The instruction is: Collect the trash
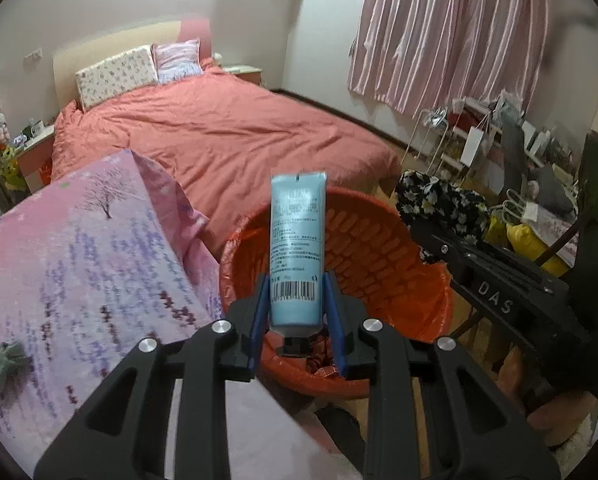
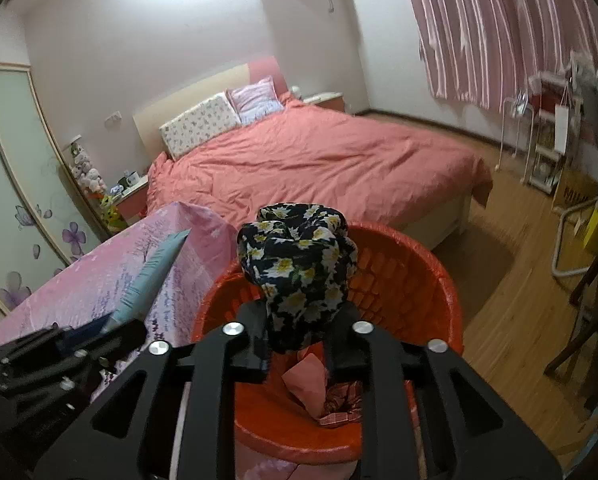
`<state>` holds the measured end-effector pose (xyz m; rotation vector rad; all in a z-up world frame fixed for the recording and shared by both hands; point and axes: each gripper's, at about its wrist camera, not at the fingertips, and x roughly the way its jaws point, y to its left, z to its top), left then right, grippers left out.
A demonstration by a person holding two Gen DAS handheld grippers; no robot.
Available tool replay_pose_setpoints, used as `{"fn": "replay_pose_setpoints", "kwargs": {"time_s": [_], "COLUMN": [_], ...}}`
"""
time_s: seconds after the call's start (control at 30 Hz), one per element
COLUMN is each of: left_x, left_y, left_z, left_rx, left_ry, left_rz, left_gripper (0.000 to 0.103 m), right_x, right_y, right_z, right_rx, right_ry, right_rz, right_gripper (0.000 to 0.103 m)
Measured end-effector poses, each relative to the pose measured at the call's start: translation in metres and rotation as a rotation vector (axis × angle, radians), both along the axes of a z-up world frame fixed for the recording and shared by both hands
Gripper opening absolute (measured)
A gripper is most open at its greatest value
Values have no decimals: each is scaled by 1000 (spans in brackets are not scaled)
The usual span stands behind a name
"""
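An orange-red trash bin [image 1: 379,224] stands just ahead in both wrist views. My left gripper [image 1: 296,286] is shut on a light blue tube [image 1: 297,236], which stands upright over the bin's near rim, barcode end down. My right gripper [image 2: 299,322] holds a bunched black cloth with yellow and white flowers [image 2: 299,264] above the bin [image 2: 415,276], its fingers pressing on the cloth's narrow lower part. Pink paper [image 2: 305,384] and a red checked wrapper [image 2: 341,400] lie inside the bin. The tube [image 2: 155,280] also shows at the left of the right wrist view.
A pink patterned quilt [image 1: 79,248] lies right beside the bin on the left. Behind it is a bed with a salmon cover [image 1: 227,132]. Cluttered racks and bags [image 1: 479,144] fill the right side under striped curtains. Wooden floor [image 2: 519,300] lies right of the bin.
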<state>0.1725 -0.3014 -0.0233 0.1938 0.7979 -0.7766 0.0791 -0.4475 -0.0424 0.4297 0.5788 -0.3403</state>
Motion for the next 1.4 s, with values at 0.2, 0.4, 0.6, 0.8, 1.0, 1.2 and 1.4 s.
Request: {"fn": "replay_pose_setpoints", "kwargs": {"time_s": [0.2, 0.4, 0.6, 0.8, 1.0, 1.2, 1.4], "left_x": [17, 30, 43, 69, 104, 135, 143], "left_y": [3, 44, 111, 203, 293, 318, 314], "left_z": [-20, -26, -22, -19, -25, -42, -56], "left_rx": [46, 72, 104, 163, 145, 127, 178], "left_ry": [14, 3, -43, -83, -12, 110, 119], "left_rz": [57, 139, 258, 449, 641, 669, 655], "left_gripper": [53, 64, 72, 74, 64, 44, 36], "right_x": [6, -1, 1, 3, 13, 23, 28], "right_y": [-5, -3, 10, 43, 75, 98, 115], "right_z": [-23, -27, -24, -25, -27, -29, -30], "right_rx": [32, 31, -5, -76, -118, -111, -129], "right_ry": [36, 50, 70, 102, 129, 147, 162], "right_rz": [0, 0, 14, 56, 119, 169, 203], "right_gripper": [71, 71, 71, 71, 71, 71, 71]}}
